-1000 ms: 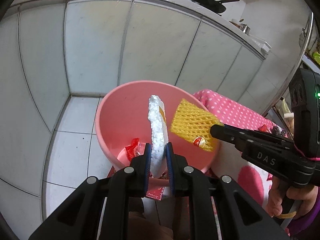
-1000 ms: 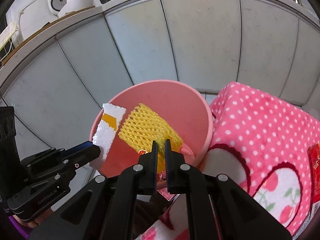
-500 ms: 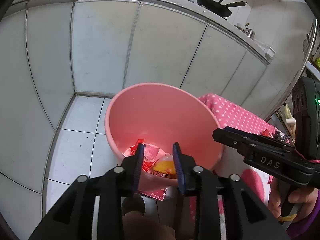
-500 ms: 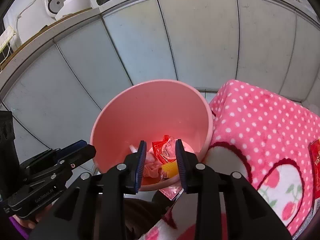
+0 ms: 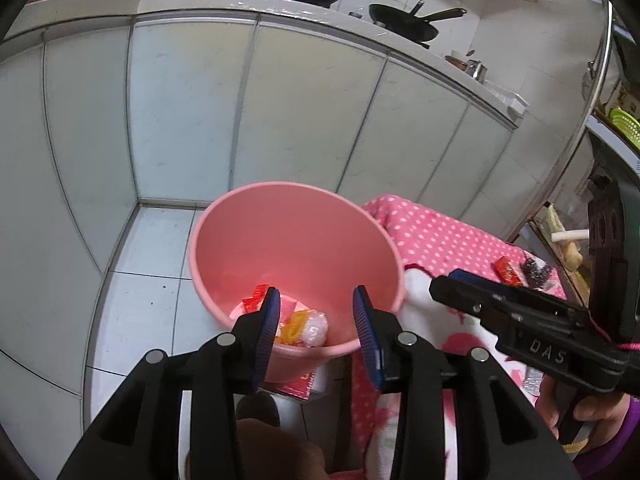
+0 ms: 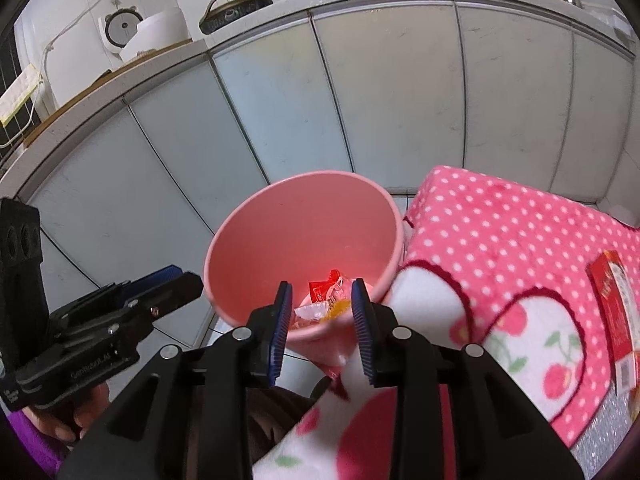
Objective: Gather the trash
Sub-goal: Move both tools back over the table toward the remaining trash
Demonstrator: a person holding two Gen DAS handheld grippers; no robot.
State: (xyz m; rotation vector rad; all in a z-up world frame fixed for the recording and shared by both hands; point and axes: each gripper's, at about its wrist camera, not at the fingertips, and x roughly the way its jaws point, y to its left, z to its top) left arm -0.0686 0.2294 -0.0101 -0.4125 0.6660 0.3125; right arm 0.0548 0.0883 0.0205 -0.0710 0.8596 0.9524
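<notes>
A pink bin (image 5: 296, 240) (image 6: 280, 240) stands on the tiled floor beside a pink dotted cloth. At its bottom lie red wrappers (image 5: 256, 294) (image 6: 324, 286), the yellow foam net (image 5: 296, 326) (image 6: 340, 306) and the white foam piece (image 5: 316, 330). My left gripper (image 5: 316, 304) hangs above the bin's near rim, its jaws still opening, with nothing between them. My right gripper (image 6: 320, 300) is open above the near rim too, empty. Each gripper shows in the other's view: the right gripper (image 5: 452, 284) and the left gripper (image 6: 176, 280).
The pink cloth (image 6: 500, 248) with white dots covers a low table right of the bin; a red packet (image 6: 616, 312) (image 5: 508, 272) and a dark scrubber (image 5: 536, 270) lie on it. White cabinet doors (image 5: 280, 112) stand behind. A red wrapper (image 5: 296, 388) lies on the floor under the bin's near side.
Both grippers let go: the white foam piece and the yellow net dropped into the bin. Both have since pulled back and up, and the left jaws widened further.
</notes>
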